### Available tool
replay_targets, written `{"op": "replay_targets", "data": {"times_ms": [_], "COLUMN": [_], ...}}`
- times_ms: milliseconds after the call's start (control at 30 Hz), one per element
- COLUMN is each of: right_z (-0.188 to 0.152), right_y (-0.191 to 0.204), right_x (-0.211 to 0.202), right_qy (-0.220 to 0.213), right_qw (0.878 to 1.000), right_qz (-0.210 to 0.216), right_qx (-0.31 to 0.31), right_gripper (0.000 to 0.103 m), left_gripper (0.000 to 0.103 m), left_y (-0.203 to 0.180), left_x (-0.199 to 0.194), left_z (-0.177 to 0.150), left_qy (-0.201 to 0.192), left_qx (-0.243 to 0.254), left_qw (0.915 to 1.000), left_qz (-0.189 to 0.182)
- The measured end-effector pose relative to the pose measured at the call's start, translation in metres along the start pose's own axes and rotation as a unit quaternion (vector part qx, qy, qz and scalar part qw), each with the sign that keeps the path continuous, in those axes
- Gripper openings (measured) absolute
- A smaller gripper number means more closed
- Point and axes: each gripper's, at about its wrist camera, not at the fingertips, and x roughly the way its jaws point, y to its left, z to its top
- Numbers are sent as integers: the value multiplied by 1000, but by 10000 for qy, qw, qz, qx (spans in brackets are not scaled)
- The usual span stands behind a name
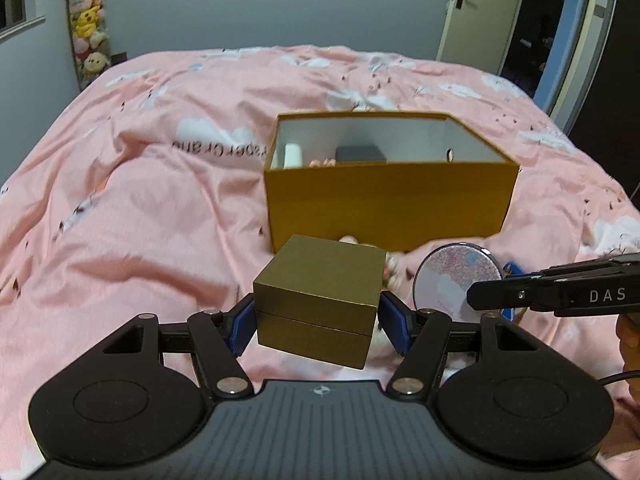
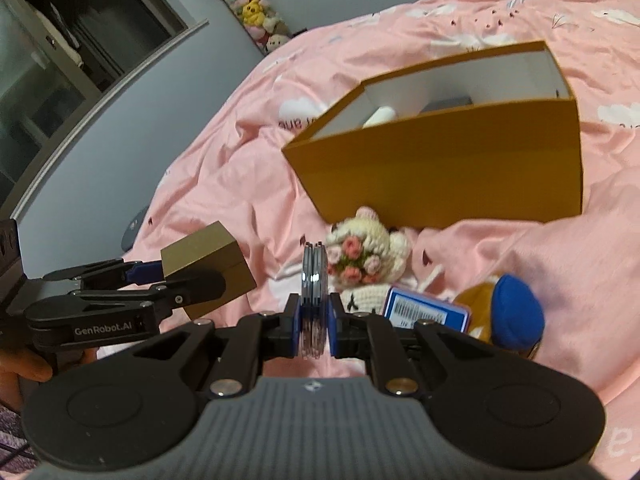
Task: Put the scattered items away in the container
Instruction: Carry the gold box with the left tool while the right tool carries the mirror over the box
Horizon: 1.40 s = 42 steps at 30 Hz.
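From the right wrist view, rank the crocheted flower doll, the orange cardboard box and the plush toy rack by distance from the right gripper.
1. Crocheted flower doll, just ahead of the right gripper.
2. Orange cardboard box, behind it on the bed.
3. Plush toy rack, at the far wall.

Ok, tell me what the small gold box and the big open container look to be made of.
Small gold box: likely rigid card wrapped in matte metallic-gold paper; crisp edges, lid seam, no gloss.
Container: cardboard by its look; thin straight walls, matte mustard outside, plain white inside.
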Motion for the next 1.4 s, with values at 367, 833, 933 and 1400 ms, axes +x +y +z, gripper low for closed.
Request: {"op": "replay_targets", "data": {"times_ms": [367,833,933,1400], "right_z": [34,120,142,193], "right_y": [-20,-54,-65,-110], "right_x": [-28,-38,-26,23], "right_qy": [-513,-828,-673,-391], "right_qw": [9984,9947,9945,9910], "right_qz": [-164,-605,-804,-1265], "right_qx": [153,26,-18,-188], "right_gripper": [15,15,15,15], "left_gripper": [75,75,75,75], "left_y": [-7,-6,-2,-33], "left_x": [0,42,60,183], "left_z": [38,101,117,173], "left_qy": [-504,-688,-672,92], "left_qx": [267,518,509,1201], "left_qw": [9980,9951,9946,9834], "left_qz": [-270,-487,-605,-1353]}}
